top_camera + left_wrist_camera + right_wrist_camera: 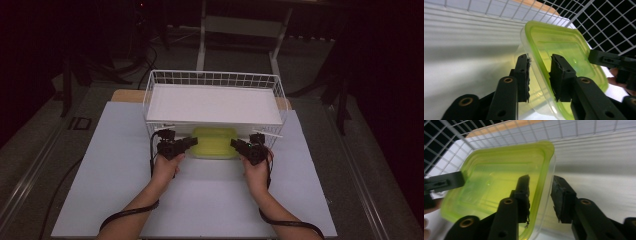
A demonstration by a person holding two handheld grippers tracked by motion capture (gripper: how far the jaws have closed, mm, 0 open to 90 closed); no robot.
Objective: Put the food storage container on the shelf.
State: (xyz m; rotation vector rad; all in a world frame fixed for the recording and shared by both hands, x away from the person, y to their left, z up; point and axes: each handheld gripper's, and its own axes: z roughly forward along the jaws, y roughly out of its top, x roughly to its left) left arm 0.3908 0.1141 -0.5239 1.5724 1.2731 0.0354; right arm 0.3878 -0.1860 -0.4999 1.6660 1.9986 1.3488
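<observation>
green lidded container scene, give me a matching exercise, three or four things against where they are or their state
Things:
1. green-lidded container
2. wire basket
3. left gripper
4. right gripper

Place or state:
A. straddles the container's right edge
B. white, holds a flat white board
C. straddles the container's left edge
D. sits at the basket's open front, between the two grippers

Pairs: 1-D, 2-B, 3-C, 4-A
</observation>
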